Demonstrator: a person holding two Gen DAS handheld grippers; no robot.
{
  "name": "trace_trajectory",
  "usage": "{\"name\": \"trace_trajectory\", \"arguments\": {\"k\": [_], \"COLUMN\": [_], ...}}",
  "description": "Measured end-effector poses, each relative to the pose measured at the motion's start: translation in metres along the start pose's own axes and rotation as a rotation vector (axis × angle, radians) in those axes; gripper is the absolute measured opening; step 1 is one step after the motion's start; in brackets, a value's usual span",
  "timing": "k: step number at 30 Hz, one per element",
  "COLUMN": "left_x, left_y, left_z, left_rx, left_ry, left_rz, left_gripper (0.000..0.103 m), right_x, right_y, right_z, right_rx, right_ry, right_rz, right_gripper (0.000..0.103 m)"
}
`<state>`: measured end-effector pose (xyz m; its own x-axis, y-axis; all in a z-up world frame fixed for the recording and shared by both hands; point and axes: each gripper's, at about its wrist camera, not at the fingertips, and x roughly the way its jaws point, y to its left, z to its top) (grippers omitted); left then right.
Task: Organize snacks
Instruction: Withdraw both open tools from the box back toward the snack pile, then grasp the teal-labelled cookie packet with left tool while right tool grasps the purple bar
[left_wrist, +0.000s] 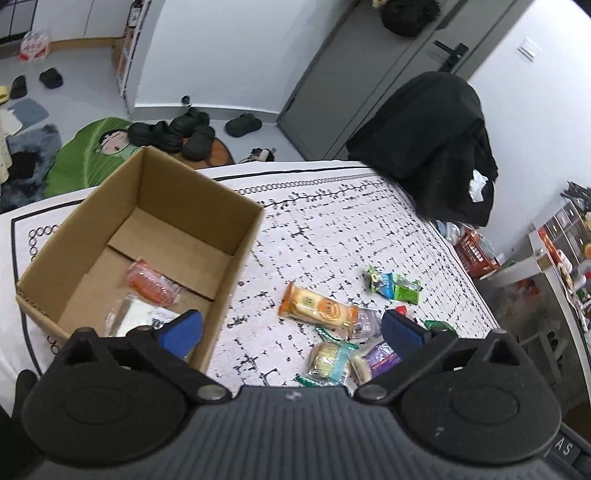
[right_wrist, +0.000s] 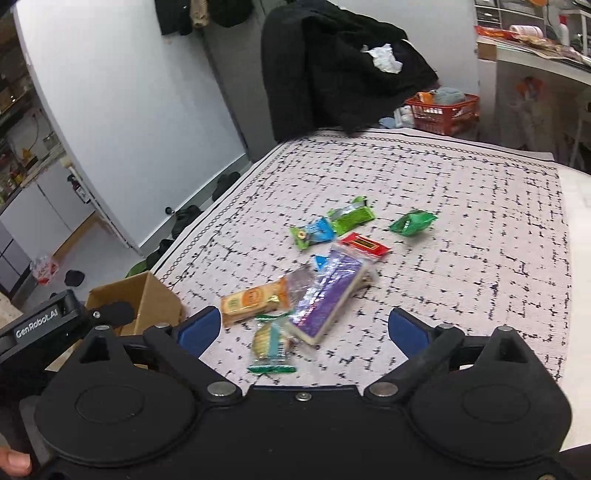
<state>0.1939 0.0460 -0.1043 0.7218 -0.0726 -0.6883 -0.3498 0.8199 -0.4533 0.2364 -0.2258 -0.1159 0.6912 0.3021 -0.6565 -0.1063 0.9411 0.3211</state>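
Item: loose snacks on a patterned cloth over the bench (right_wrist: 480, 229); cardboard box (left_wrist: 192, 192) at the bench's left end.

Held so far: an orange packet (left_wrist: 151, 284) and a clear-wrapped white one (left_wrist: 129, 314) are seen lying in the box.

Still outside: orange biscuit pack (right_wrist: 255, 301), purple bar (right_wrist: 328, 295), round cracker pack (right_wrist: 271, 343), red bar (right_wrist: 364, 245), blue sachet (right_wrist: 314, 230), light-green pack (right_wrist: 352, 214), dark-green pouch (right_wrist: 412, 221). These are clustered mid-cloth, several overlapping.

Handling, as judged: all light; film wrappers slick and crinkly; biscuits and crackers brittle, so firm squeezing is to be avoided. The packs are best taken across the short width at mid-length; sachets by a crimped end.

Left hand-held gripper (left_wrist: 291, 328): spread wide, nothing between the pads, placed over the box's near corner and the pile.

Right hand-held gripper (right_wrist: 304, 328): spread wide, empty, poised above the cracker pack and purple bar.

Writing: "GenRobot.AI" is read on the left device; wrapper print is too blurred.
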Motion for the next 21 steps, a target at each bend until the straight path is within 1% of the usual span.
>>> {"name": "trace_trajectory", "arguments": {"k": [4, 8, 12, 15, 17, 21], "left_x": [0.005, 0.009, 0.012, 0.017, 0.021, 0.026], "left_y": [-0.008, -0.017, -0.023, -0.028, -0.032, -0.040], "left_z": [-0.007, -0.012, -0.017, -0.022, -0.026, -0.031], "left_rx": [0.026, 0.079, 0.100, 0.129, 0.143, 0.177], "left_ry": [0.001, -0.010, -0.009, 0.009, 0.029, 0.042], "left_rz": [-0.006, -0.002, -0.016, -0.017, -0.025, -0.007], "left_gripper": [0.103, 0.103, 0.103, 0.103, 0.103, 0.103], "right_x": [0.005, 0.012, 0.018, 0.021, 0.024, 0.031], "right_y": [-0.014, -0.027, -0.040, -0.045, -0.046, -0.050], "right_z": [-0.001, -0.006, -0.012, -0.014, -0.013, -0.014], "right_rx": [0.022, 0.047, 0.091, 0.133, 0.138, 0.163], "right_ry": [0.008, 0.018, 0.039, 0.032, 0.028, 0.029], "right_rz": [-0.001, -0.002, 0.025, 0.060, 0.068, 0.078], "right_gripper": [0.098, 0.098, 0.098, 0.098, 0.098, 0.098]}}
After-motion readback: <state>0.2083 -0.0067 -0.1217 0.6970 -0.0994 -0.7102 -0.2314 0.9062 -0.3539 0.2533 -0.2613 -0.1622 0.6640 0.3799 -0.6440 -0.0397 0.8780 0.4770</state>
